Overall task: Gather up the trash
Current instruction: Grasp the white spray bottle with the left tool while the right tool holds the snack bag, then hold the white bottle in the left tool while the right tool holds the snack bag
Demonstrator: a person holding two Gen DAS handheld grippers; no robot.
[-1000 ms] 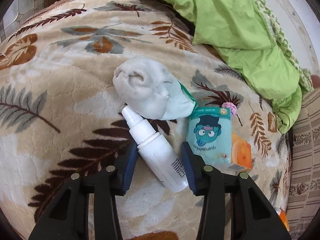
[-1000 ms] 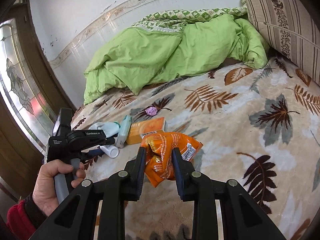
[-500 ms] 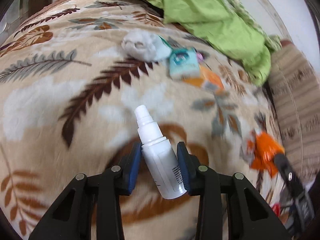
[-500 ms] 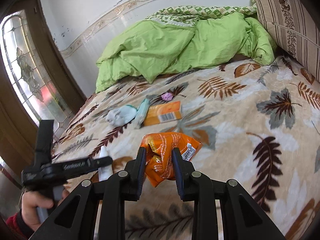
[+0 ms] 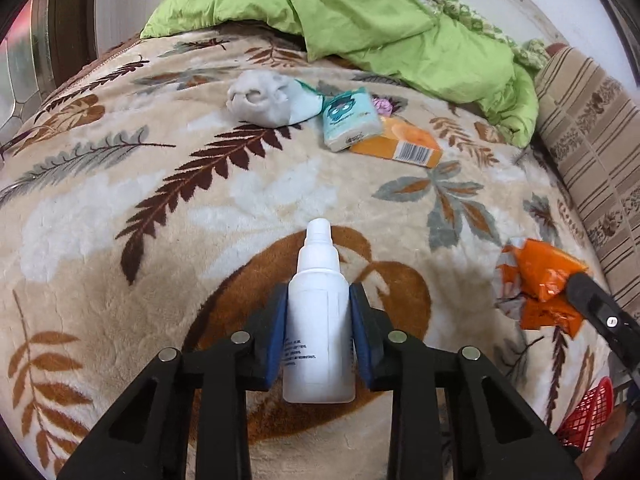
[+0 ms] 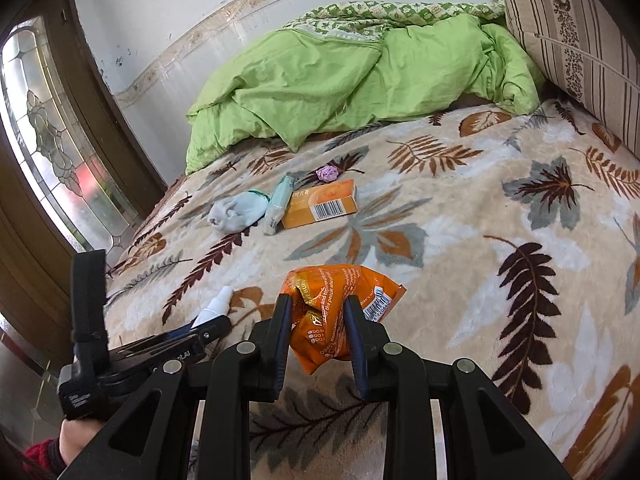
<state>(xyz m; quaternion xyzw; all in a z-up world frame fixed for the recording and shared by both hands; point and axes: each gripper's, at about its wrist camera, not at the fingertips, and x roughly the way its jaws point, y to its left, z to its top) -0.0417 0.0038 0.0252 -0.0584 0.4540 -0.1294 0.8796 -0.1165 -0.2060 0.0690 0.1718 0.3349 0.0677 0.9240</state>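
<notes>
A white spray bottle (image 5: 318,320) sits between the blue pads of my left gripper (image 5: 318,300), nozzle pointing away. The jaws are closing and the pads press its sides, holding it above the leaf-pattern blanket (image 5: 120,220). My right gripper (image 6: 317,304) is shut on a crumpled orange snack wrapper (image 6: 320,292), which also shows at the right of the left wrist view (image 5: 540,280). The right wrist view shows the left gripper (image 6: 212,326) and the bottle (image 6: 218,304) low on the left, held by a hand.
Farther up the bed lie a rolled pale sock (image 5: 264,98), a teal tissue pack (image 5: 350,118), an orange box (image 5: 400,144) and a purple crumpled scrap (image 5: 383,105). A green quilt (image 5: 380,12) and a striped pillow (image 5: 592,140) lie beyond. A red basket (image 5: 588,416) shows at lower right.
My left gripper has closed on the bottle, drawn back from the pile with it and rolled, so the bottle now points straight ahead. The right gripper, still holding the wrapper, has shifted slightly.
</notes>
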